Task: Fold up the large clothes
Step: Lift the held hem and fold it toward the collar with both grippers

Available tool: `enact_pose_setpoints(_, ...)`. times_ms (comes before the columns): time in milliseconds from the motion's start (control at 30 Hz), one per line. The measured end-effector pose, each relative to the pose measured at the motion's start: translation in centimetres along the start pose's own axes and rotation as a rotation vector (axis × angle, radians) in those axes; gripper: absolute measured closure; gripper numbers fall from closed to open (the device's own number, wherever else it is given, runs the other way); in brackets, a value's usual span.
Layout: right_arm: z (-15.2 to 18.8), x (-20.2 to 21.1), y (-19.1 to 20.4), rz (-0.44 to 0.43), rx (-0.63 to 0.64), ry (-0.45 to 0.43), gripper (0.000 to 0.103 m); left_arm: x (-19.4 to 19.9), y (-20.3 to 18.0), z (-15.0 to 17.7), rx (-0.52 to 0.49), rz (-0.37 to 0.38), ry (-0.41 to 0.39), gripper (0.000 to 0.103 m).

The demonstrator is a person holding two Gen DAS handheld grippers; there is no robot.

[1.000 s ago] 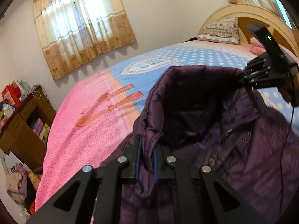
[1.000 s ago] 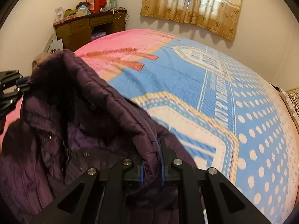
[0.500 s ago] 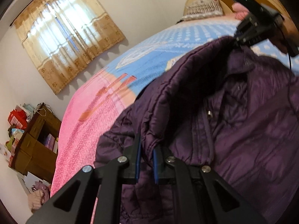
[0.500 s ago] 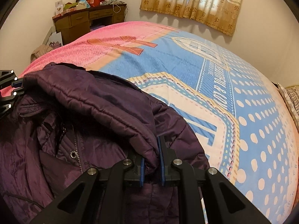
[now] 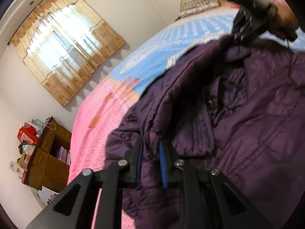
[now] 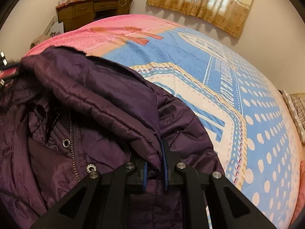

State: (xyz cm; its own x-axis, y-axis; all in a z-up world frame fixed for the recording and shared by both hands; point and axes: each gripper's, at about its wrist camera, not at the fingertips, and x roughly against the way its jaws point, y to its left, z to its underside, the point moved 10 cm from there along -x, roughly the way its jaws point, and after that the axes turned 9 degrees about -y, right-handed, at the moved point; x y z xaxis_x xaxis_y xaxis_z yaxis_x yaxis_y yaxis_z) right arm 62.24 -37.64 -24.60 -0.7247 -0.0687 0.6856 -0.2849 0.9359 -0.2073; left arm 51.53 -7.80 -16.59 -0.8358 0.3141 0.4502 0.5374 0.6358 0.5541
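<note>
A dark purple quilted jacket (image 5: 247, 133) lies on the bed, front up, with its zipper and snaps showing; it also fills the lower left of the right wrist view (image 6: 85, 114). My left gripper (image 5: 151, 152) is shut on one end of the jacket's hood edge. My right gripper (image 6: 154, 158) is shut on the other end of that edge. The hood fold lies forward over the collar. The right gripper also shows at the top right of the left wrist view (image 5: 246, 26).
The bed cover (image 6: 219, 87) is pink at one end and blue with white dots at the other. A wooden desk (image 6: 91, 11) with clutter stands beyond the bed's foot. A curtained window (image 5: 66, 45) is on the far wall. Pillows (image 5: 198, 3) lie by the headboard.
Both grippers have lowered and carried the hood forward and down over the jacket's chest. The hood, held up and open before, now lies folded flat. Both grips are unchanged.
</note>
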Motion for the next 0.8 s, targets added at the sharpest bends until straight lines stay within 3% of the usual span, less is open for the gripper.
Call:
enact_pose_setpoints(67,0.1,-0.2,0.1,0.0,0.004,0.0,0.092,1.6,1.0,-0.7,0.041,0.013,-0.026,0.071)
enact_pose_setpoints(133,0.3,-0.3,0.1,-0.002,-0.003,-0.001,0.092,3.5,2.5,-2.3,0.129,0.042,-0.07,0.057)
enact_pose_setpoints(233,0.6,-0.7,0.2,0.001,0.002,-0.004,0.092,4.1,4.6,-4.8,0.233,0.028,-0.123,0.039)
enact_pose_setpoints(333,0.7,-0.7,0.3,0.01,0.01,-0.006,0.092,1.4,6.2,-7.5,0.343,-0.003,-0.137,0.038)
enact_pose_setpoints(433,0.8,-0.5,0.3,0.005,0.001,-0.004,0.092,-3.0,5.3,-7.9,0.393,0.009,-0.082,0.038)
enact_pose_setpoints(600,1.0,0.0,0.4,0.001,0.0,-0.01,0.092,-6.7,0.1,-4.4,0.305,0.059,0.075,0.039)
enact_pose_setpoints(800,0.7,2.1,0.2,-0.015,-0.016,-0.021,0.086,-6.5,-1.5,-2.0,0.303,0.052,0.106,0.039)
